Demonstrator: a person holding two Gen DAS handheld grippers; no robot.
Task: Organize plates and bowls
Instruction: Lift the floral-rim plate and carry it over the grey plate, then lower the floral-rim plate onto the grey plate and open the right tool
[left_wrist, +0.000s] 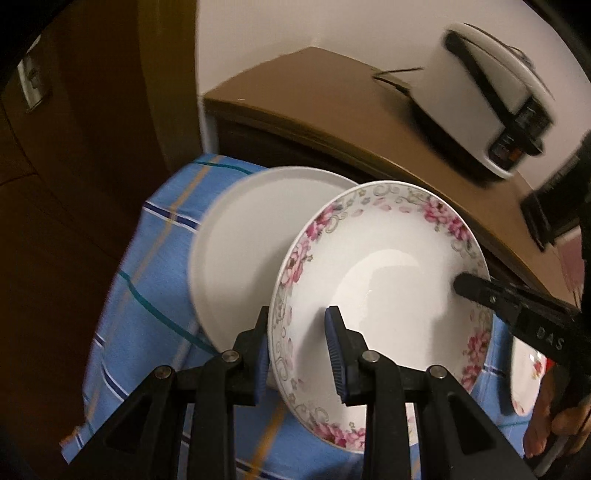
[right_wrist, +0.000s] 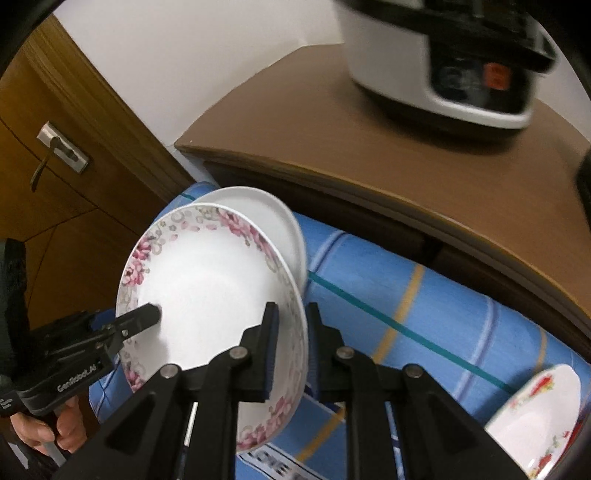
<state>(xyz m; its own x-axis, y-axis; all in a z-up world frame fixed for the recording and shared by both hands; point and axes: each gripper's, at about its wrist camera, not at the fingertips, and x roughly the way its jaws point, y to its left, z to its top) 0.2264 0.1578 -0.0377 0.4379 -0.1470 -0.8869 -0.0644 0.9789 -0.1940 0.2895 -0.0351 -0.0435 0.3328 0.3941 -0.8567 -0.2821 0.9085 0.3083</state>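
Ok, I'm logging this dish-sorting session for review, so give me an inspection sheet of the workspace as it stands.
Surface: blue plaid cloth covers the work surface.
Job's things: pink-flowered plate held tilted above the plain white plate; red-flowered dish lies apart, near the right gripper.
Clutter: nothing seen on the cloth.
Grippers: left gripper straddles the pink-flowered plate's rim; right gripper does the same on the opposite edge.
Cables: thin dark cord beside the rice cooker.
Surroundings: brown cabinet top carrying the cooker, white wall, wooden door with handle.
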